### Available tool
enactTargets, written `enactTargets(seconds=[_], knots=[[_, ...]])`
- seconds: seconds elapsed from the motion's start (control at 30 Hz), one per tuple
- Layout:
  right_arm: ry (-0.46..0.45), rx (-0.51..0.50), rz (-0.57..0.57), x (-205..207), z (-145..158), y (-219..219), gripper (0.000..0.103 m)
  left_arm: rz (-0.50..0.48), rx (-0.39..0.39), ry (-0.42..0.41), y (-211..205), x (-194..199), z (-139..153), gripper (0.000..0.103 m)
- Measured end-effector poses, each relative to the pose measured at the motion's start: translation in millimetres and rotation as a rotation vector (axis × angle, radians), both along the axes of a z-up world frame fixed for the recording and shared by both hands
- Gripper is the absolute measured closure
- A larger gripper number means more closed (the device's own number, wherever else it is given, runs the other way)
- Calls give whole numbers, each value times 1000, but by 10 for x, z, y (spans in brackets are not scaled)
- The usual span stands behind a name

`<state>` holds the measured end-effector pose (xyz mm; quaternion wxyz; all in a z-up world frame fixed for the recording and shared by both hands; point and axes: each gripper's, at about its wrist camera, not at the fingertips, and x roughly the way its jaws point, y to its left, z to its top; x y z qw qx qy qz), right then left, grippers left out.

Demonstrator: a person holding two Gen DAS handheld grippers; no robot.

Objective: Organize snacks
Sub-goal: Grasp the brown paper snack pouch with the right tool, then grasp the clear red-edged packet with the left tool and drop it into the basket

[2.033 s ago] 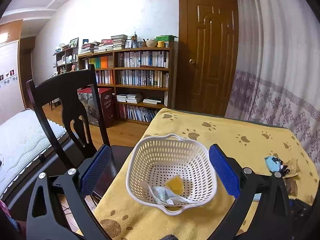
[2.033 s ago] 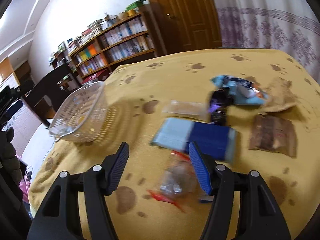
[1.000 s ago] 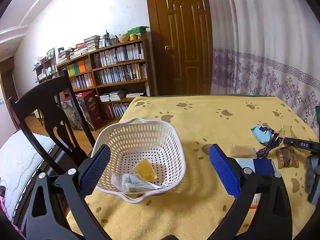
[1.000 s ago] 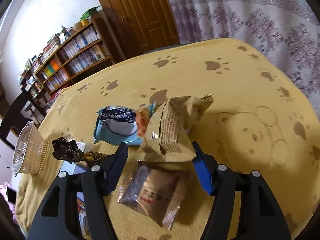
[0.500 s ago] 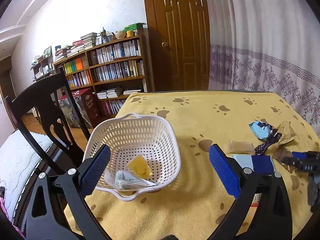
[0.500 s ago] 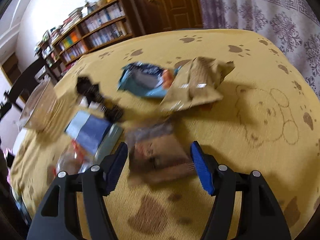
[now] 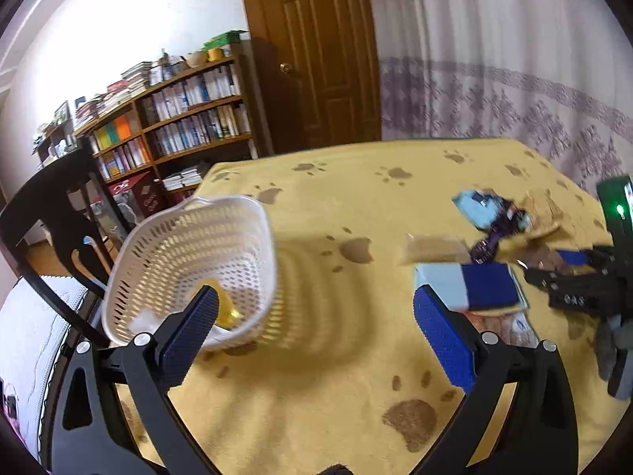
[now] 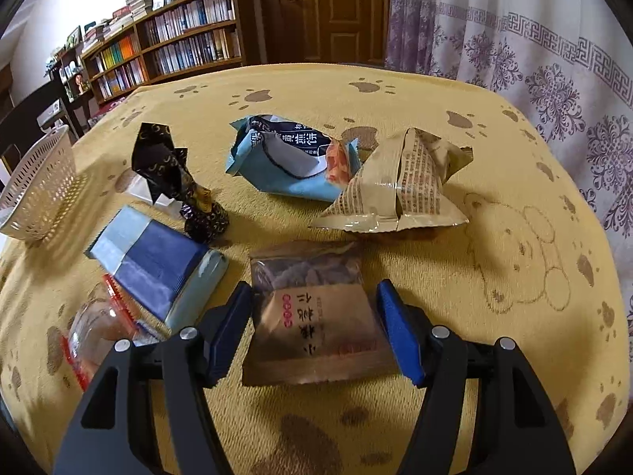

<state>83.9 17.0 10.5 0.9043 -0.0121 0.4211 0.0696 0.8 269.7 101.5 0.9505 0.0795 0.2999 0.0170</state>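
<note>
Since 0.5 s ago, right gripper [image 8: 314, 326] has lowered: its spread fingers now straddle the brown snack packet [image 8: 316, 312] at lower centre, not yet pinching it. Left gripper [image 7: 316, 328] hangs spread and empty over the yellow tablecloth [image 7: 316, 396]. White basket [image 7: 198, 261] sits at centre left, tilted.

1 basket [image 7: 190, 253], 7 snack packets [image 8: 316, 324], 2 grippers [image 8: 314, 332]
</note>
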Motion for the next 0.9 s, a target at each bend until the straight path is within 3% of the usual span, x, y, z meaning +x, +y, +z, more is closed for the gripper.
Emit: enactTargets(seconds=[0.23,0.53,0.83,0.9], knots=[[-13,-9,-17,-82,17,-54,46,-83,11,62,-313,-16,-213,3],[-17,42,-47,-246,8,-296,46,-200,-10,145,-686,0,-450,3],[-20,62,-47,-243,-1,-321,46,-252,-33,210,-887,127,-677,3],[-20,62,-47,-241,-1,-324,45,-259,-37,227,-896,150,-725,10]])
